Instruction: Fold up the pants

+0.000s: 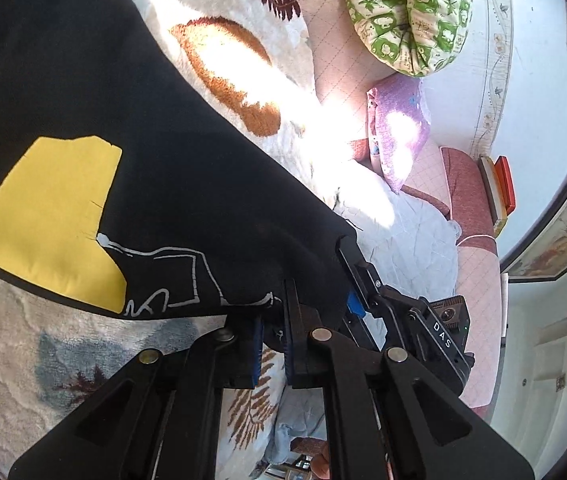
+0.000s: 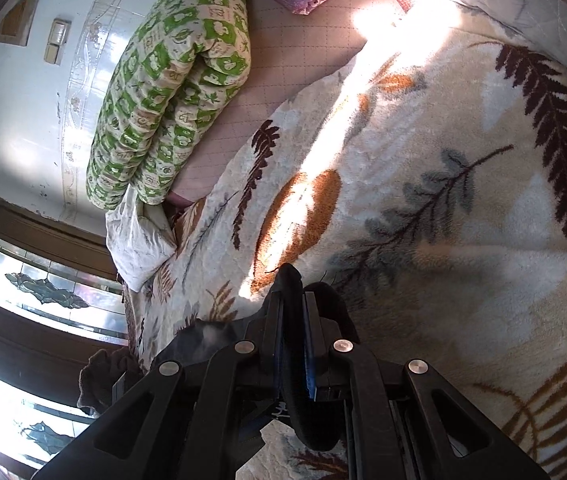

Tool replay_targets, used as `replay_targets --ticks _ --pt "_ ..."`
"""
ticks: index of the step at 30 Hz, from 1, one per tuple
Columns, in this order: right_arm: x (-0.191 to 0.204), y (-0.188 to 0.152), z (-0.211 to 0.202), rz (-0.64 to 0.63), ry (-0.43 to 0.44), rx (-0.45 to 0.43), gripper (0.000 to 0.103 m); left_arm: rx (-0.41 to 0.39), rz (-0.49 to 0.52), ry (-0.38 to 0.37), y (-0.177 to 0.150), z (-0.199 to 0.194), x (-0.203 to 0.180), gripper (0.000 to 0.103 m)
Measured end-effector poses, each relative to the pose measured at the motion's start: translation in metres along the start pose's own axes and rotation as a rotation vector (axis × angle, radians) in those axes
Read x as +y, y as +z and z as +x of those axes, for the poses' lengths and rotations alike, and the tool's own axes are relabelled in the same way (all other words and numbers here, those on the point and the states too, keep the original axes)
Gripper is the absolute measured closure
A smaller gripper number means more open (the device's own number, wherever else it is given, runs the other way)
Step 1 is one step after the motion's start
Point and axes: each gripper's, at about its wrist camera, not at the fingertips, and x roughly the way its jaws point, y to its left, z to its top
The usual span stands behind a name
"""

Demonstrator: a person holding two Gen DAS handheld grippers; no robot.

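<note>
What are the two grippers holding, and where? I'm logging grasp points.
Both hold the black pants: left gripper and right gripper each pinch the fabric's edge.

Home bedroom; leaf-print fleece blanket (image 2: 423,168) over bed; green patterned quilt (image 2: 171,92); purple pillow (image 1: 397,136)

Open blanket (image 2: 423,168) ahead — green quilt (image 2: 171,92) at edge

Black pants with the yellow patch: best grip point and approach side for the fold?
Grip the pants at the outer hem edge, coming in flat from the side. The cloth is thin there, so closed fingers pinch it. Left gripper and right gripper both clamp an edge this way above the leaf-print blanket.
</note>
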Motion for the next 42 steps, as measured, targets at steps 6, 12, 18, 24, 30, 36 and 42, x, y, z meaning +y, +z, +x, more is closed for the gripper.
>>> replay_targets --ticks 6,12,18,24,30,36,42 --pt "0.041 -0.011 0.003 -0.041 0.022 0.001 0.095 -0.038 -0.006 -0.022 0.009 -0.034 -0.004 0.097" --pt "0.082 -0.027 0.03 -0.07 0.056 0.035 0.095 -0.082 -0.049 -0.031 0.024 -0.07 0.012 0.097" --pt "0.117 -0.051 0.085 -0.094 0.075 0.117 0.095 -0.116 -0.112 -0.026 0.043 -0.1 0.04 0.097" --pt "0.132 -0.081 0.151 -0.05 0.109 0.222 0.09 -0.119 -0.18 -0.014 0.063 -0.126 0.077 0.097" --pt "0.14 -0.101 0.184 -0.012 0.106 0.281 0.088 -0.105 -0.188 0.018 0.07 -0.154 0.1 0.097" --pt "0.161 -0.103 0.159 -0.071 0.138 0.217 0.062 -0.154 -0.104 0.073 0.074 -0.195 0.095 0.097" --pt "0.16 -0.113 0.097 -0.039 0.263 0.073 0.053 -0.106 -0.013 0.12 0.076 -0.2 0.075 0.07"
